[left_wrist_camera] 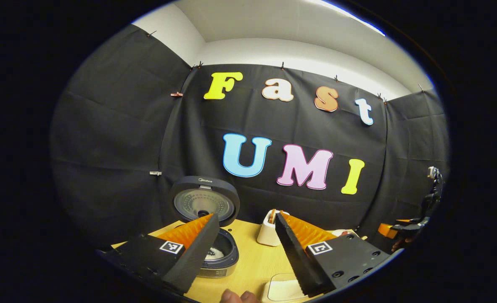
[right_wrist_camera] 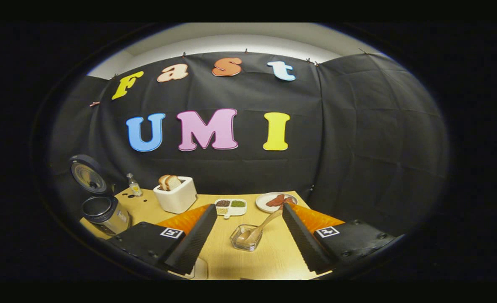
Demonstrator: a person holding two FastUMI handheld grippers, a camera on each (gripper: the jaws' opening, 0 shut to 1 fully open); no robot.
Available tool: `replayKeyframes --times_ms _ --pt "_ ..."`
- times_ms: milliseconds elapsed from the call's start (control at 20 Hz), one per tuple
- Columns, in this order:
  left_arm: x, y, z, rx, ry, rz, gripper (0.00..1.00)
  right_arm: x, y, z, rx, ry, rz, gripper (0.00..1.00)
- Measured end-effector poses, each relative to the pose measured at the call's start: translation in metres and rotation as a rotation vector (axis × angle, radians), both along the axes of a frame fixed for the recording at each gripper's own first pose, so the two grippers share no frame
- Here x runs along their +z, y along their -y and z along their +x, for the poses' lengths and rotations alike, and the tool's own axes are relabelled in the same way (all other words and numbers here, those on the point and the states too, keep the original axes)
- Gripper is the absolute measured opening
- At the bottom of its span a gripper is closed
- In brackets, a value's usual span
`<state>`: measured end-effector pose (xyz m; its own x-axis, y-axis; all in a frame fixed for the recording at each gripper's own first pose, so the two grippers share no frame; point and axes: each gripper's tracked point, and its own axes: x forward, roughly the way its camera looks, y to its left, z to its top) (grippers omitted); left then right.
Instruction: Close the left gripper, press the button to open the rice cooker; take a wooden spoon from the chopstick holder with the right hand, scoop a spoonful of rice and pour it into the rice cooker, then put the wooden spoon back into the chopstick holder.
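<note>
The rice cooker [left_wrist_camera: 215, 248] already stands open at the counter's [right_wrist_camera: 269, 261] left edge, lid [left_wrist_camera: 203, 202] tipped back and white grains in the pot, so I judge the button step done. My left tongs [left_wrist_camera: 244, 248] are spread wide above the counter, holding nothing, and my right tongs [right_wrist_camera: 248, 244] are equally wide and empty. The wooden spoon [right_wrist_camera: 259, 229] rests bowl-down in a small clear dish [right_wrist_camera: 244, 240], handle leaning up toward my right finger (I can't pick out a chopstick holder). Next I'd bring the right tongs down around that handle; the toaster [right_wrist_camera: 176, 195], divided grain dish [right_wrist_camera: 230, 207] and plate [right_wrist_camera: 276, 202] sit well behind, leaving open counter.
</note>
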<state>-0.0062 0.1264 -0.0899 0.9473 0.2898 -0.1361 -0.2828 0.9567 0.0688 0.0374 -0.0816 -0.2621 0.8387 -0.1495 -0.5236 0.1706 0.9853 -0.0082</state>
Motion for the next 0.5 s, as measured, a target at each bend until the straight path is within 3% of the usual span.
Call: replayKeyframes --times_ms 250,500 --pt "-0.009 0.016 -0.002 0.040 -0.040 0.024 0.92 -0.056 0.032 0.018 -0.016 -0.062 0.018 0.98" --pt "-0.023 0.017 -0.002 0.130 -0.073 -0.026 0.92 -0.110 0.054 0.032 -0.014 -0.116 0.035 0.98"
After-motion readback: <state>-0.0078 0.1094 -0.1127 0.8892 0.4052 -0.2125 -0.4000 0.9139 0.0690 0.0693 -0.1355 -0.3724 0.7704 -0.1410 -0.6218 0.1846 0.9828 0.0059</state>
